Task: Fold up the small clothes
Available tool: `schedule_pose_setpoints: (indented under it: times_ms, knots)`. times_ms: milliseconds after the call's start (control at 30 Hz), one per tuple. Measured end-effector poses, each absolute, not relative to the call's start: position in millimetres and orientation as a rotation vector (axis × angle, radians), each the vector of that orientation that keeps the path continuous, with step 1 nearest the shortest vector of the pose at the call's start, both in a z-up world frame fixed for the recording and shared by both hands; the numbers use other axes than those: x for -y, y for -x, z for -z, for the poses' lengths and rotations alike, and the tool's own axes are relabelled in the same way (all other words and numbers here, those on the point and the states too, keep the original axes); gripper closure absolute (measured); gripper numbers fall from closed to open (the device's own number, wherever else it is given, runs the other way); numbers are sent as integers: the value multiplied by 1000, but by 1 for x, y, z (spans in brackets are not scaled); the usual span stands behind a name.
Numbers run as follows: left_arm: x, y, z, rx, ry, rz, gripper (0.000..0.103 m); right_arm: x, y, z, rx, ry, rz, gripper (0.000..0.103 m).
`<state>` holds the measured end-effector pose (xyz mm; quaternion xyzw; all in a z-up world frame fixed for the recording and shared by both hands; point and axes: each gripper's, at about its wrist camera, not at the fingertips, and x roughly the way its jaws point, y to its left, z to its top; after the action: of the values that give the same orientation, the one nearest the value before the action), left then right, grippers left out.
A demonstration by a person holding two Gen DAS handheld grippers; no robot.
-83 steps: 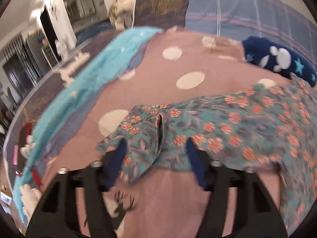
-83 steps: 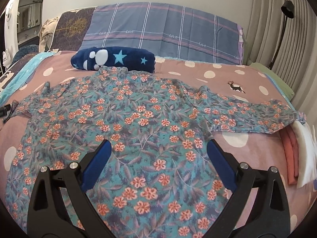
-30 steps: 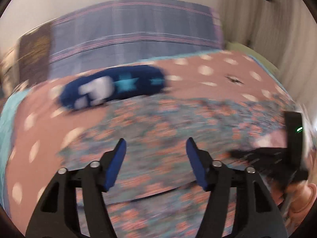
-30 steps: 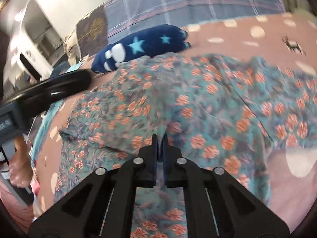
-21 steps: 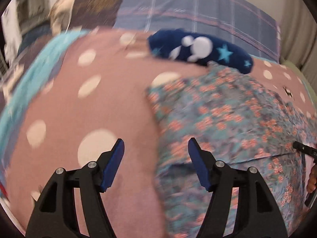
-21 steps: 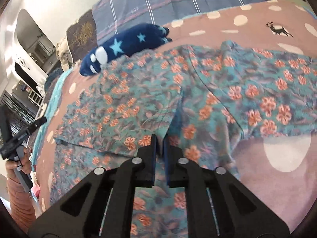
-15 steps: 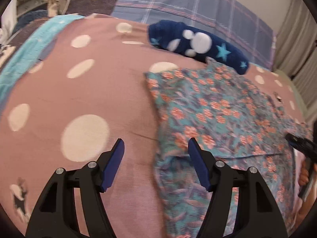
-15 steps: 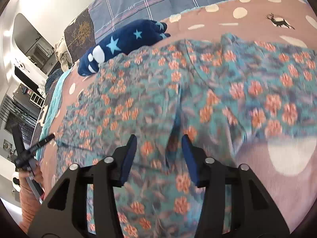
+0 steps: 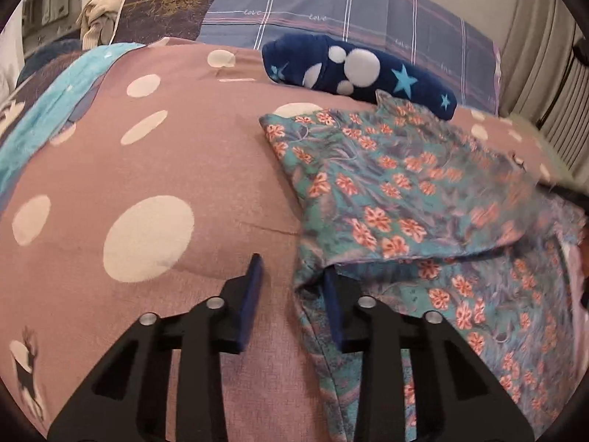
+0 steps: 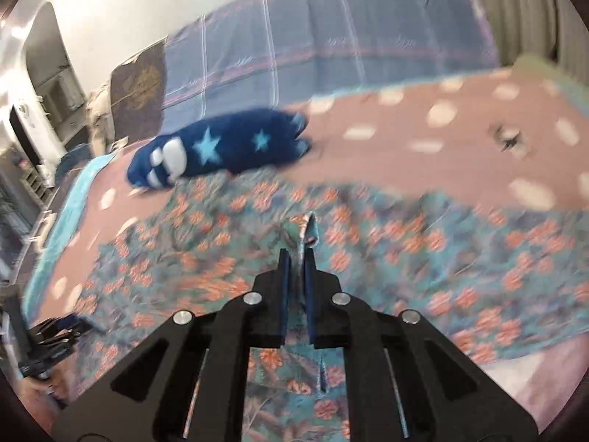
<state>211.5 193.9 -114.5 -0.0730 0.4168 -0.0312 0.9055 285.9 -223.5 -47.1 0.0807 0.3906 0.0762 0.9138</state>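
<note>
I am looking at a bed covered by a dusty-pink sheet with large cream dots and small deer prints (image 9: 154,169) (image 10: 423,154). Spread flat on it lies a teal cotton shirt with orange flowers (image 9: 397,191) (image 10: 206,258), one side folded over onto its body. Just behind the shirt, touching its collar edge, lies a rolled navy plush blanket with white circles and light-blue stars (image 9: 353,70) (image 10: 221,147). Along the bed's left side runs a turquoise fleece blanket (image 9: 48,118) (image 10: 70,206). At the head lie a blue-grey checked pillow with pink stripes (image 9: 349,18) (image 10: 324,51) and a dark brown cushion with a golden tree print (image 9: 165,3) (image 10: 138,92).
</note>
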Motion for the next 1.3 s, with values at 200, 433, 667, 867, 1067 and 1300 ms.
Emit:
schedule_pose_setpoints:
  times_ms: [200,433,667,867,1067,1300]
  knots:
    - [-199,-206,115,-834,210,112,71,206,-304,72,-929,57,158,54]
    - [-192,-210,118,-827,242,177,71,52,-325,23,-858,160,-377,60]
    - [-203,-209,120,-811,316,186,72,-113,-341,59,-1002,334,-614,87]
    - [-206,-210,118,-806,324,163,96,-173,-346,82,-1005,440,-623,53]
    - [-206,-201,117,-826,286,120,96,-191,-364,99,-996,388,-615,101]
    - [-213,-199,117,-830,300,137,95,-189,-382,103,-998,296,-662,103]
